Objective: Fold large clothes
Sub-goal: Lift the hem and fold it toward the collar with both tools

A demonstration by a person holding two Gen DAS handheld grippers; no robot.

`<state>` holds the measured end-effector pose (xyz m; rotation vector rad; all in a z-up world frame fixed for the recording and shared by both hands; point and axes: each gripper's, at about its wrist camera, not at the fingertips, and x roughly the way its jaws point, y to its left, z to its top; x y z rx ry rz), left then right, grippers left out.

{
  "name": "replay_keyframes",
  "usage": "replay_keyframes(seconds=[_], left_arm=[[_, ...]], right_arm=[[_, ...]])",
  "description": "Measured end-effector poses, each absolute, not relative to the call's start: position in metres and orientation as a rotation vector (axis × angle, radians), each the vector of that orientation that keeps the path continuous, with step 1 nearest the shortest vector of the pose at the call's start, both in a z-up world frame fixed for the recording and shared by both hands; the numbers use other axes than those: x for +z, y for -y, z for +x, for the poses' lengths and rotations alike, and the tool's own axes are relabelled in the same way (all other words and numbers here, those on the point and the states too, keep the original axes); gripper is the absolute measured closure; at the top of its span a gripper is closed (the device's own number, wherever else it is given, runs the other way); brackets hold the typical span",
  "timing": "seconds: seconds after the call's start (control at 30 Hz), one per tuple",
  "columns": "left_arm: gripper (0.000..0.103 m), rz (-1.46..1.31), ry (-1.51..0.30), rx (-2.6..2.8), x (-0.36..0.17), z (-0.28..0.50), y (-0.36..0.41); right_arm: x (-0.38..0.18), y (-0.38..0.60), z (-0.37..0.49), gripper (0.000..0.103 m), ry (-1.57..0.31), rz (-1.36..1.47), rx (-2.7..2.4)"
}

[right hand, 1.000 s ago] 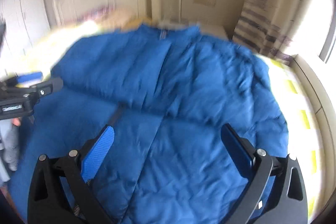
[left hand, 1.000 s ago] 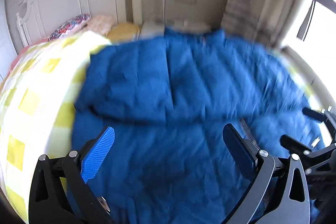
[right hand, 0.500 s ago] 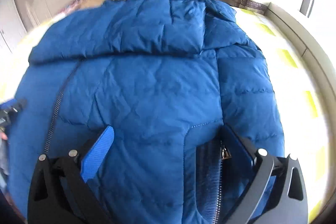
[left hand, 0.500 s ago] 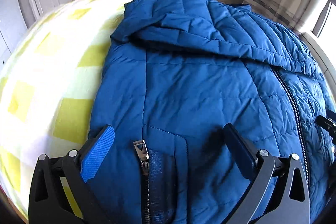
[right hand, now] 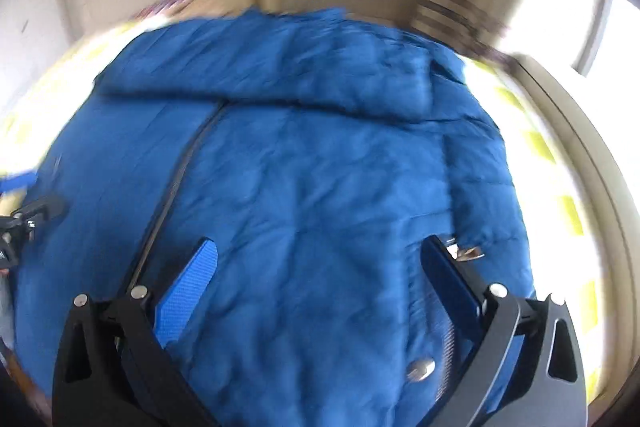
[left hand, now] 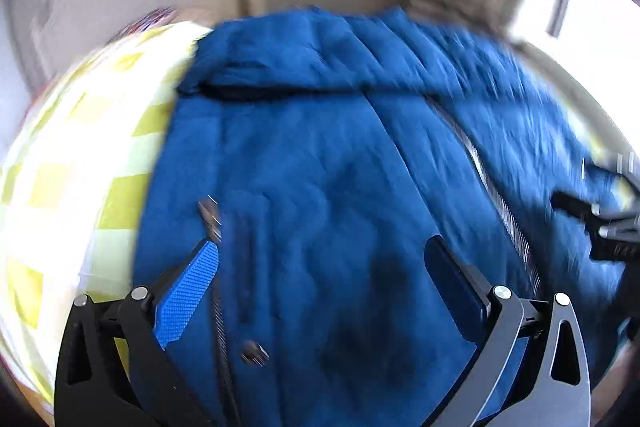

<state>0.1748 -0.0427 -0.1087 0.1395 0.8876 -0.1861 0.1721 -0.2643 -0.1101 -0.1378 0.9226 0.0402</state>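
Your left claw point(left hand: 320, 267) and right claw point(right hand: 318, 265) are gaping wide, empty, the blue quilted puffer jacket point(left hand: 340, 167) lying across mid-frame beneath both.

A: What lies under the right gripper point(right hand: 316, 269)?

B: A blue puffer jacket point(right hand: 320, 167), spread across a bed with a yellow-checked cover point(right hand: 568, 215). The gripper's fingers stand wide apart above the jacket's near hem, with nothing between them.

A: Any details on the jacket?

B: A dark zipper point(right hand: 176, 183) runs left of the gripper. A metal snap button point(right hand: 420, 369) sits near the right finger, a zipper pull point(right hand: 468, 253) just past its tip. The left gripper point(right hand: 24, 223) shows, blurred, at the jacket's left edge.
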Motion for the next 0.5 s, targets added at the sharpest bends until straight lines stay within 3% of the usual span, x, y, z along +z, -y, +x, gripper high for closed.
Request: replay_keyframes(seconds=[0.33,0.5], left_arm=[[0.004,0.151,-0.939,-0.179,-0.121,0.182,0.049],[0.004,0.113,-0.891,-0.242,-0.106,0.137,0.037]], right_arm=[[-0.112,0.267,0.159,0.002,-0.957,-0.089,0.034],[-0.091,0.269,0.110,0.002,-0.869,-0.105,0.130]])
